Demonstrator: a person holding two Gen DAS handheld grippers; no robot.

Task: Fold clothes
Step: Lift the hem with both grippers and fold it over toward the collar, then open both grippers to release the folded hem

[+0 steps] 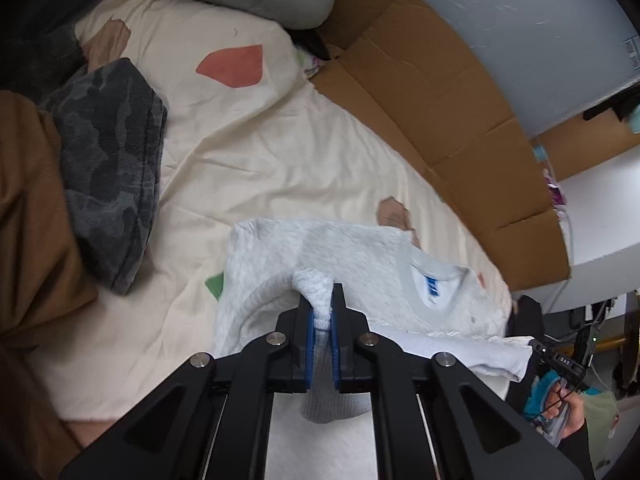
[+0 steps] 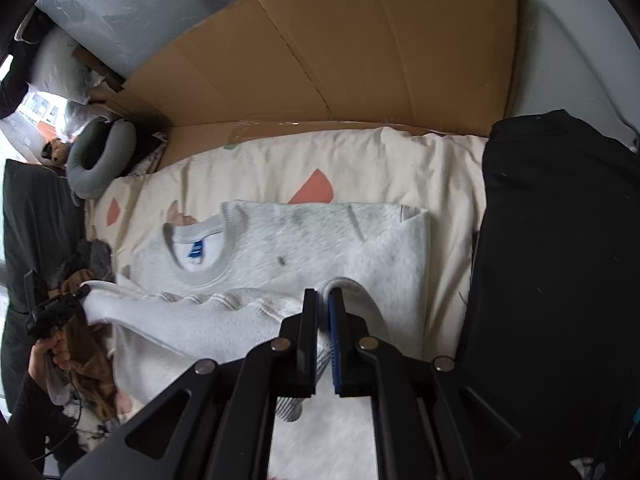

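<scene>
A light grey sweatshirt (image 2: 304, 240) lies on the cream bedspread (image 2: 360, 160), collar and blue label toward the left in the right wrist view. Its lower part is lifted and doubled over toward the collar. My left gripper (image 1: 322, 304) is shut on a bunched fold of the sweatshirt (image 1: 360, 264). My right gripper (image 2: 323, 304) is shut on the sweatshirt's ribbed edge. The stretch of cloth between the two grippers hangs as a raised fold across the garment. In the right wrist view the other gripper shows at the far left, with a hand (image 2: 48, 354) on it.
A camouflage garment (image 1: 112, 168) and a brown garment (image 1: 28, 220) lie at the left in the left wrist view. A black garment (image 2: 560, 260) lies to the right of the sweatshirt. Flattened cardboard (image 2: 320, 60) lines the bed's far side. A grey neck pillow (image 2: 100, 156) sits at the head.
</scene>
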